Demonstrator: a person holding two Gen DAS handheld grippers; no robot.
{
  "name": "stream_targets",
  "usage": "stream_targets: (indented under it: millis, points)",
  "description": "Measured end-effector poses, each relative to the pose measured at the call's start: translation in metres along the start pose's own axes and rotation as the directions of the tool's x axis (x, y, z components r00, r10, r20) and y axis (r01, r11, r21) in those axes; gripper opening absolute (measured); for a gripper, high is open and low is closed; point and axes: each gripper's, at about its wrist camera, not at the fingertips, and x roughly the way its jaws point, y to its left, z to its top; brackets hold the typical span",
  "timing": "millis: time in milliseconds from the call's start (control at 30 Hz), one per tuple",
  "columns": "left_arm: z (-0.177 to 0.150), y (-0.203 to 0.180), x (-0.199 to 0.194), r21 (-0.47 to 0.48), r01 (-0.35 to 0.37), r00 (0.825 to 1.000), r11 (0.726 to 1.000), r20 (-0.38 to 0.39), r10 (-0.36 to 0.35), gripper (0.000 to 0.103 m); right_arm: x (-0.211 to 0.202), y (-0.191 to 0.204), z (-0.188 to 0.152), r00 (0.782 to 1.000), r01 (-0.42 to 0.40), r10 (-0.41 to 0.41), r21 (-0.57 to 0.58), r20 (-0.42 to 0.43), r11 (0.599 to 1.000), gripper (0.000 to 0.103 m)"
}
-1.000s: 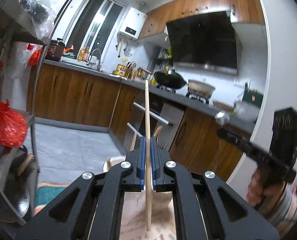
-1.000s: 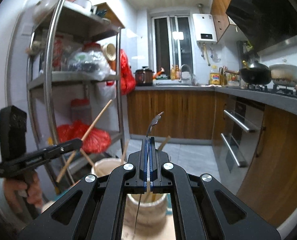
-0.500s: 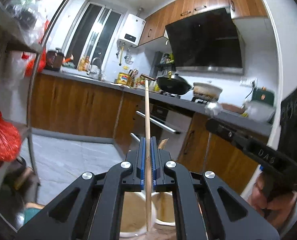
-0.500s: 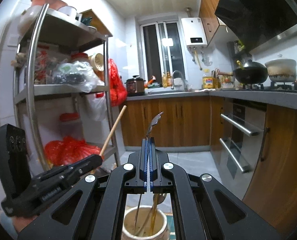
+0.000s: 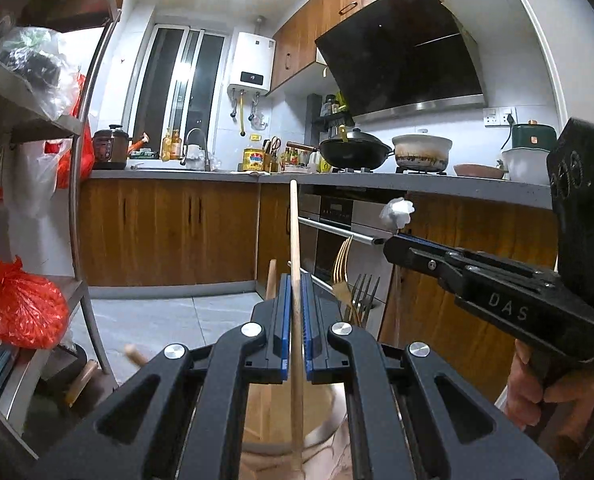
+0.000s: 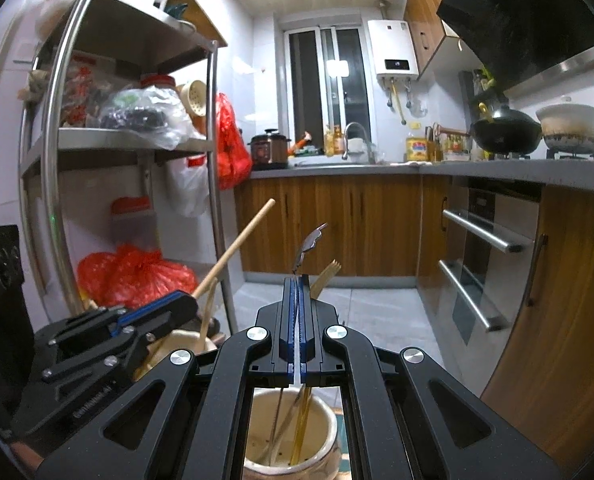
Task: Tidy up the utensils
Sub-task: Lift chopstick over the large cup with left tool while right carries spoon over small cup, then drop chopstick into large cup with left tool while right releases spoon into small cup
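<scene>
Kitchen, night lighting, wooden cabinets running along the far wall.

Left tool [image 5: 295, 300] is clamping a long wooden chopstick [image 5: 295, 240] between its blue pads; the stick is standing nearly upright, its top end rising well above the tool and its lower end pointing down toward a pale jar [image 5: 281, 420] just below. Another wooden stick is poking up just left of the pads.

Right tool [image 6: 298, 300] is squeezed tight on a thin metal utensil [image 6: 311, 242], whose shaped top end is sticking up past the pads and curling to the right. What kind of utensil it is, I cannot tell. Its shaft is hanging down into a cream ceramic crock [image 6: 329, 440] directly beneath, which is already holding several thin utensils, one of them yellowish.

From the left tool's side, a gold fork [image 5: 343, 260] and a darker fork [image 5: 367, 292] are standing tines up, just right of the pads. The right tool is showing there at the right edge, with a hand [image 5: 537, 392] gripping its handle.

Metal shelf rack [image 6: 57, 140] is standing at the left, loaded with bags and jars; red bags on its lower shelf. A black wok [image 5: 355, 152] and a white pot [image 5: 421, 152] are sitting on the far tabletop [image 5: 177, 174].
</scene>
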Motion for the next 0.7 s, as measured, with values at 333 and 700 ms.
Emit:
stream_targets:
  millis: [333,700]
  points:
    - [-0.006,0.011,-0.006,-0.041,0.017,1.0,0.999,-0.013,-0.018,0.005,0.002,0.0,-0.009,1.0,-0.013,0.013,0.005,-0.022,1.0,0.003]
    - [0.005,0.055,0.002,-0.351,0.18,0.983,0.919,0.041,-0.177,0.005,0.002,-0.001,-0.014,1.0,-0.02,0.021,0.029,-0.019,0.999,0.003]
